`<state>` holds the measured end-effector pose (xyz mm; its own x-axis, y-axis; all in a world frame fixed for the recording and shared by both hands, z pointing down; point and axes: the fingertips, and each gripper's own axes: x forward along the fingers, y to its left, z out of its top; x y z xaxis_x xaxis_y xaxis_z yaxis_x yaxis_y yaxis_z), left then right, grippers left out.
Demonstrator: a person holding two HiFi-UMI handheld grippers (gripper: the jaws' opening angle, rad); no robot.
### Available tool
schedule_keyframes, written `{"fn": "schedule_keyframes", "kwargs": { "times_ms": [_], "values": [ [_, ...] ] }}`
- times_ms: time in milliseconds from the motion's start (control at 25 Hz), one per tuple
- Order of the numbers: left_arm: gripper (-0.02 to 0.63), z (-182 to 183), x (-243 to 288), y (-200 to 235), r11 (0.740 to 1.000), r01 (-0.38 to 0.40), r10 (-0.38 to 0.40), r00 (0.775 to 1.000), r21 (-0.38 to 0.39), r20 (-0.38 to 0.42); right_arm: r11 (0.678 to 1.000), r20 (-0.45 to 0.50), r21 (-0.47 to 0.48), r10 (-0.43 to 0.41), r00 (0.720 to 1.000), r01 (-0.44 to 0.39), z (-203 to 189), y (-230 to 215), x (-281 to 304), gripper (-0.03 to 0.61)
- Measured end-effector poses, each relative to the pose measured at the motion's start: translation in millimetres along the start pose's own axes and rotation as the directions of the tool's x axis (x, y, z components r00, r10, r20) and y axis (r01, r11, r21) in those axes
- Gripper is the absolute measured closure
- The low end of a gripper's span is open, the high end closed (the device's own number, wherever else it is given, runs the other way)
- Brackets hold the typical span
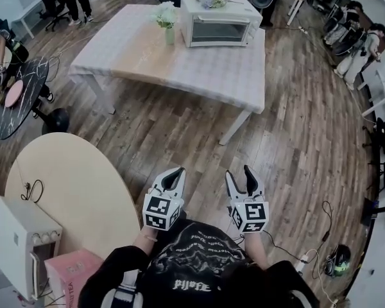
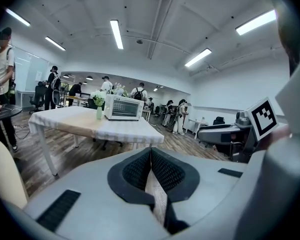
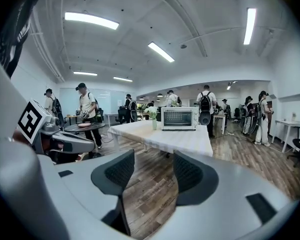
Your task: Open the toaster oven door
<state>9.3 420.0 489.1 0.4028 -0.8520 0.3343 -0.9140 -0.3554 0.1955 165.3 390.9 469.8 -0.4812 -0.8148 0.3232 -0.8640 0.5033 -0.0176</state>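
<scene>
The left gripper (image 1: pixel 174 174) has its jaws together, and the right gripper (image 1: pixel 240 173) has its jaws apart; both are empty. Both are well short of the bench (image 1: pixel 212 69), where the toaster oven (image 1: pixel 218 23) sits shut. A careless reach could topple the vase (image 1: pixel 169 33) just left of it.

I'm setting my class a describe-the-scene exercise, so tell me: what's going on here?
A person stands some way back from a cloth-covered table, holding a claw in each hand. The left claw is shut and the right claw is open; both are empty. The toaster oven sits at the table's far side beside a vase of flowers, its door closed and untouched. Other people are busy around the room.
</scene>
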Motion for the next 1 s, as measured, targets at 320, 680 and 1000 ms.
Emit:
{"fn": "schedule_keyframes", "kwargs": {
  "times_ms": [320, 680, 1000],
  "values": [
    [0.594, 0, 13, 59, 0.999, 0.041, -0.042, 0.999, -0.026, -0.027, 1.000, -0.007, -0.026, -0.014, 1.000, 0.013, 18, 34, 56, 0.345],
    [0.594, 16, 24, 94, 0.998, 0.050, -0.050, 0.999, -0.038, 0.008, 1.000, -0.038, -0.005, -0.021, 0.999, 0.021, 20, 43, 86, 0.345],
    [0.594, 13, 40, 130, 0.994, -0.030, 0.027, 0.999, -0.107, -0.027, 0.999, -0.044, -0.017, 0.036, 0.998, -0.036, 29, 39, 136, 0.345]
  ]
}}
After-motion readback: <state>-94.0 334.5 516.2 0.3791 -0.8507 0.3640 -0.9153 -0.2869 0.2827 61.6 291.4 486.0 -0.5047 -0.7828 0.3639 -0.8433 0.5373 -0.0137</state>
